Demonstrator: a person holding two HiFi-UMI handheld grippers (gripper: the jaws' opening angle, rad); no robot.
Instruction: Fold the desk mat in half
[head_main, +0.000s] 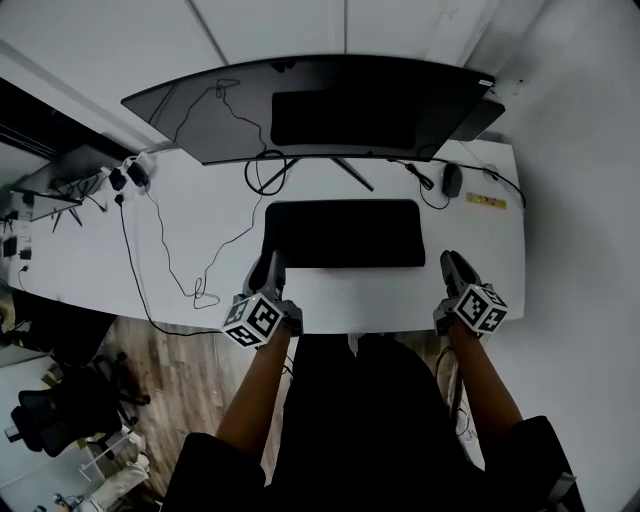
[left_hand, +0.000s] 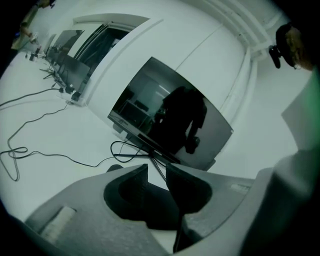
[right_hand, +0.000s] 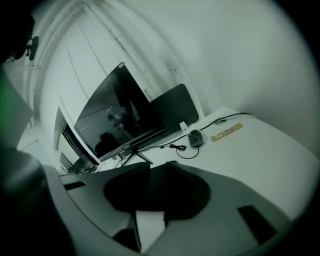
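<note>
- The black desk mat (head_main: 345, 233) lies flat and unfolded at the middle of the white desk (head_main: 480, 250), with its long edges parallel to the desk's front edge.
- The left gripper (head_main: 268, 262) sits at the mat's 7 o'clock corner. Its jaws are a narrow gap apart, and white desk and a leg of the monitor stand show through the gap. Nothing is pinched.
- The right gripper (head_main: 453, 260) is at the mat's 4 o'clock, just beside that corner with a strip of bare desk between them. Its jaws are also narrowly apart. The gap looks dark, with nothing clearly gripped.
- At 12 o'clock the monitor (head_main: 310, 105) overhangs the desk. Its stand legs (head_main: 350, 172) and a cable loop (head_main: 262, 175) come close to the mat's far edge.
- At 9 o'clock a loose cable (head_main: 200, 290) trails over the desk.
- At 2 o'clock are a mouse (head_main: 452, 180) and a yellow strip (head_main: 486, 201), both apart from the mat.
- At 6 o'clock there is a bare band of desk before the front edge.
</note>
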